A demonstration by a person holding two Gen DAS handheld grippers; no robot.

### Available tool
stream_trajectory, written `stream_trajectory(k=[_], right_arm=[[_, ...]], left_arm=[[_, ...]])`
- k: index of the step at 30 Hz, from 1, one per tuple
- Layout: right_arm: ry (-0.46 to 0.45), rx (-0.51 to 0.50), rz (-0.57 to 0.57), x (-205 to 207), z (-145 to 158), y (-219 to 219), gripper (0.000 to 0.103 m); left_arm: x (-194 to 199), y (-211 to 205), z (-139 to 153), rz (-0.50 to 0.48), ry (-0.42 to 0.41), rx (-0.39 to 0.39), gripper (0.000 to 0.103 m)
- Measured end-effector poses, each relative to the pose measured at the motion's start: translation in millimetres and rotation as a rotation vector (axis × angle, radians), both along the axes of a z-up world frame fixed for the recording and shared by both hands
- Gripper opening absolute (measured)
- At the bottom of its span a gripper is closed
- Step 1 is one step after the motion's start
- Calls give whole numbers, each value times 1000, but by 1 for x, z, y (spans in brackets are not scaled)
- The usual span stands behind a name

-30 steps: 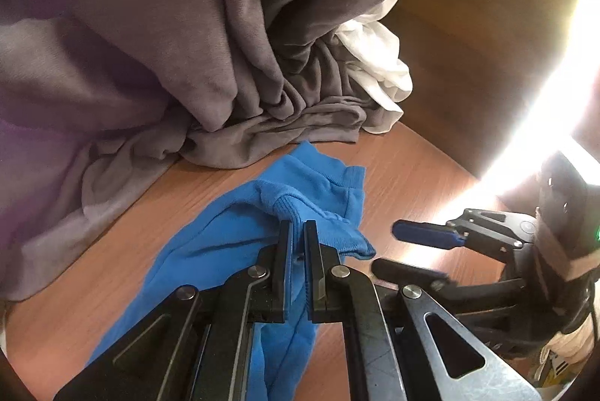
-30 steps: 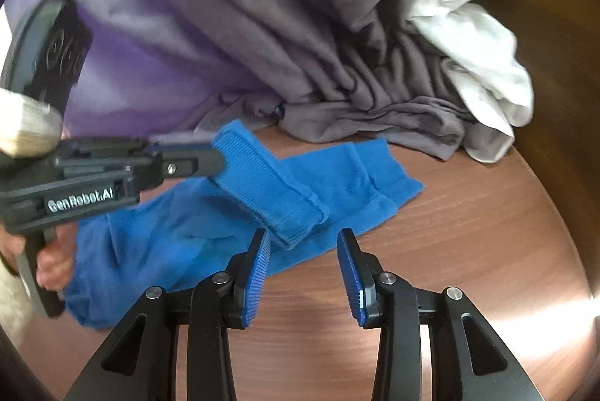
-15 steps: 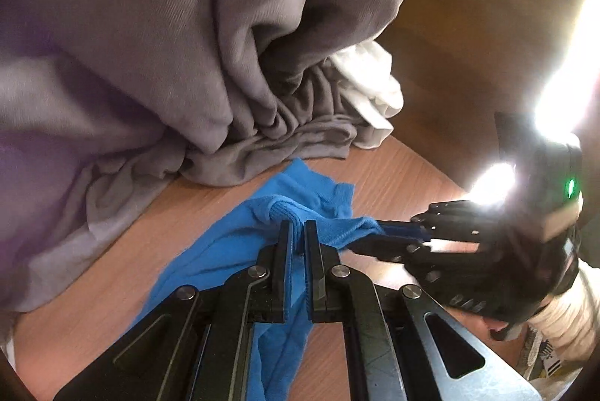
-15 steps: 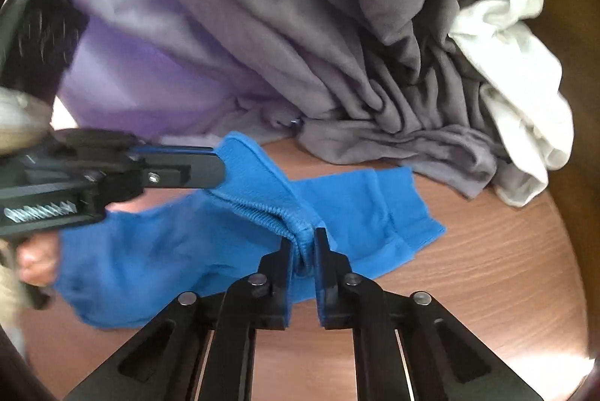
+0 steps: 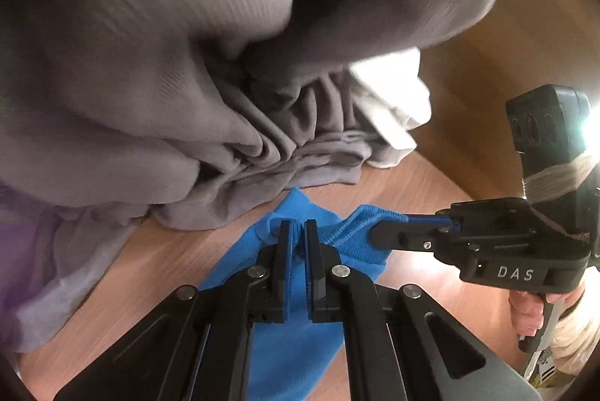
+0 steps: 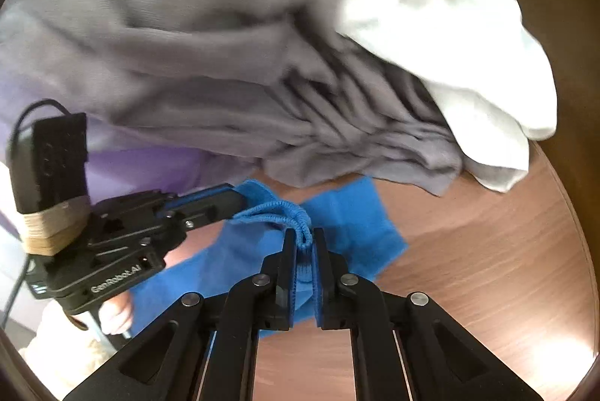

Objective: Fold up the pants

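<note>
The blue pants hang from both grippers over the wooden table. My left gripper is shut on the ribbed waistband. My right gripper is shut on the same waistband a short way along. In the left wrist view the right gripper comes in from the right, pinching the band. In the right wrist view the left gripper comes in from the left. The blue pants trail down onto the table. The lower legs are hidden behind my fingers.
A big pile of grey clothes fills the back, close behind the pants, with a white garment on its right and purple fabric at the left. A wooden wall rises at the right.
My right gripper closed on the waistband from open a second ago. Both grippers have since lifted the band and moved closer to the grey pile.
</note>
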State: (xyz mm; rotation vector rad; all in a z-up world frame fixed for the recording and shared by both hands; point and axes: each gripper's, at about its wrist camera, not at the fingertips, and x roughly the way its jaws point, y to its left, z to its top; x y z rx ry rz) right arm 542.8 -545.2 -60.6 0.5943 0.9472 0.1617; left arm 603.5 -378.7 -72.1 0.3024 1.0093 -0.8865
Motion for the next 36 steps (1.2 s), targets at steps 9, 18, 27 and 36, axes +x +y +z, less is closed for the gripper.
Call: stream_trajectory(k=[9,18,27,36], right_arm=[[82,-39,1,12,-41,-8,8],[111,-145,-27,4,-47,-9,8],[42,-375,-104,-9,-28,15,36],[-112,-535,94,-45,-8,102,46]], left_arm=[[11,-18,-34,-7,7,53,14],[-25,8,-15,-30,-186,113,46],[-83,123,-10,272,-277,185,46],[-168,219,-24,585,-287,288,46]])
